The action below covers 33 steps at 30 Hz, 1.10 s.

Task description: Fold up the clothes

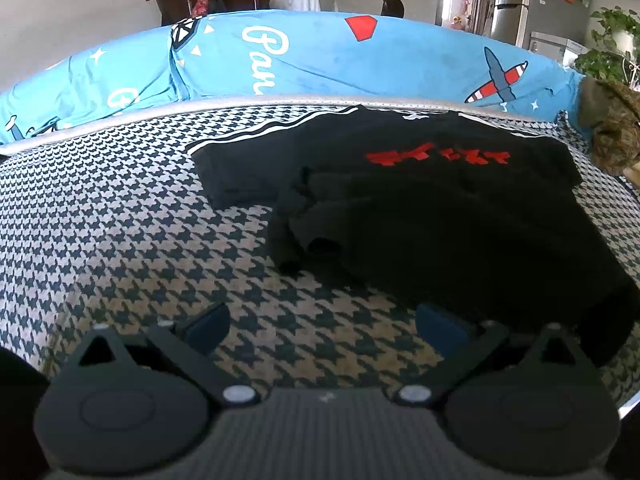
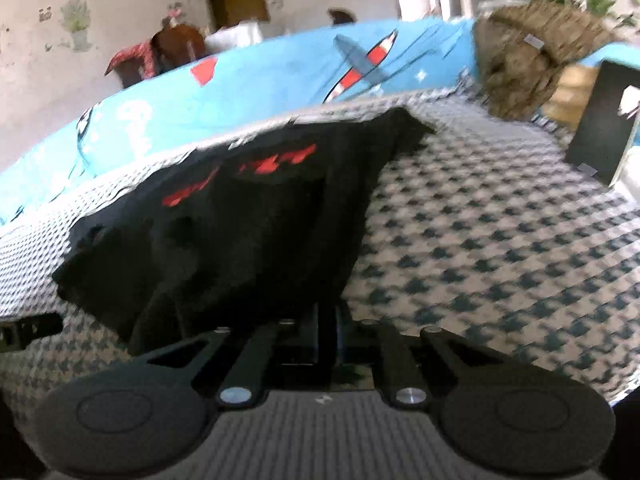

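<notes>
Directly ahead of my right gripper (image 2: 328,320) lies the black T-shirt (image 2: 248,216), its edge pinched between my closed fingers. My left gripper (image 1: 320,320) hangs spread wide and empty, shirt ahead to its right, over houndstooth cloth (image 1: 120,240).

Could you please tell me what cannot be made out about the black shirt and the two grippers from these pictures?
- Red print on the black shirt: too smeared to read in either wrist view.
- Right gripper: jaws together at the shirt's hem, but dark cloth and motion blur hide the actual pinch.
- Shirt's near right corner: cut off by the frame edge in the left wrist view.
- Left gripper: open above the houndstooth cover; its height is unclear.
</notes>
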### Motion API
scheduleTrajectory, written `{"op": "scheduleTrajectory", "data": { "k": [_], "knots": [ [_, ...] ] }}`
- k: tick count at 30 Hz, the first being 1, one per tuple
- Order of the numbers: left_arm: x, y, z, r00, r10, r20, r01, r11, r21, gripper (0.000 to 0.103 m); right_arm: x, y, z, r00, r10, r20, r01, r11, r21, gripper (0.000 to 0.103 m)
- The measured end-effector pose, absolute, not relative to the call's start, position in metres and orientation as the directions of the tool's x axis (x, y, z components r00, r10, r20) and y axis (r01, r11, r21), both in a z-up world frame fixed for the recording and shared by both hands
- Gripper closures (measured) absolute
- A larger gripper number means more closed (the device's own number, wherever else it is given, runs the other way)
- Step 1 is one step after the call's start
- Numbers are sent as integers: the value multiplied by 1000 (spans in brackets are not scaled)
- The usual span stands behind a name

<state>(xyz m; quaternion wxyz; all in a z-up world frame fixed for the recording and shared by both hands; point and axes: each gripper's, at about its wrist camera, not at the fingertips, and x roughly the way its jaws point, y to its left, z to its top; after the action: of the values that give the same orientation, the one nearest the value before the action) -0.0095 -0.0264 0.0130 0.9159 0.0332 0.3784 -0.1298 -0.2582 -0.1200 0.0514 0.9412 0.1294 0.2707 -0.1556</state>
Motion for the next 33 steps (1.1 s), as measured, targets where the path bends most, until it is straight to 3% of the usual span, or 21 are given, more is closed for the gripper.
{"op": "scheduleTrajectory", "data": {
  "k": [7,13,16,19,23,33],
  "knots": [
    [-8,-25,10,679,-194,-708,255,967,-20,0,-277,-127,66,792,-383,-476,482,870,102,94],
    [-9,-28,7,683,-171,-710,255,967,12,0,-274,-150,60,677,-523,-518,644,762,71,94],
    [-10,-28,6,685,-164,-710,255,967,23,0,-270,-151,57,662,-518,-541,652,754,75,94],
    [-10,-26,6,686,-162,-710,251,968,22,0,-276,-151,64,667,-543,-510,670,737,92,93],
    [-9,-25,7,691,-155,-706,235,972,18,0,-278,-143,67,731,-482,-484,600,791,119,91],
    [-2,-16,8,688,-145,-712,181,983,-25,0,-255,-88,58,831,-178,-527,275,955,110,91]
  ]
}}
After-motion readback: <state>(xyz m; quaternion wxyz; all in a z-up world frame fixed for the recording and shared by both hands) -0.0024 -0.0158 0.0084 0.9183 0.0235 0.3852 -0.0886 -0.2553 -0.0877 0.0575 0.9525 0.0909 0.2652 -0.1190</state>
